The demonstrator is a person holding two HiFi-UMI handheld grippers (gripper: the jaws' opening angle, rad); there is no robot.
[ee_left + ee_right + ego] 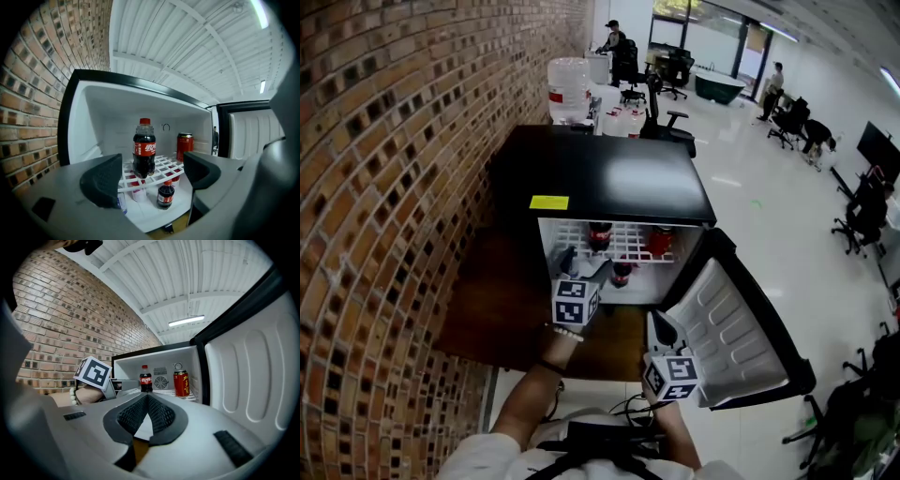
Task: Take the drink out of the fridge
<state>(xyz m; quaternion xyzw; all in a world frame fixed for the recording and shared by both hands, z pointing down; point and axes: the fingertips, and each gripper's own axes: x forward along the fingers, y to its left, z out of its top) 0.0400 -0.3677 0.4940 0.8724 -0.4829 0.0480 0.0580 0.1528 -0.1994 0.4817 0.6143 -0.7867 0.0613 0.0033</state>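
Beside an office's brick wall, the fridge stands open. The left hand-held gripper, jaws wide and empty, faces a red-capped dark cola bottle upright on the shelf straight ahead; it looks full, stiff and probably slick, best taken round its labelled middle. The right hand-held gripper is closed, empty.

**Two hand-held grippers: left open, right closed**

From the head view, two bare forearms reach forward from the bottom edge. The left forearm wears a bead bracelet at the wrist. Its hand holds the left gripper farther forward, jaws spread wide, with nothing clamped between the pads. The right forearm is drawn in closer to the body. The right gripper has its jaws pressed together at the tips and is empty.
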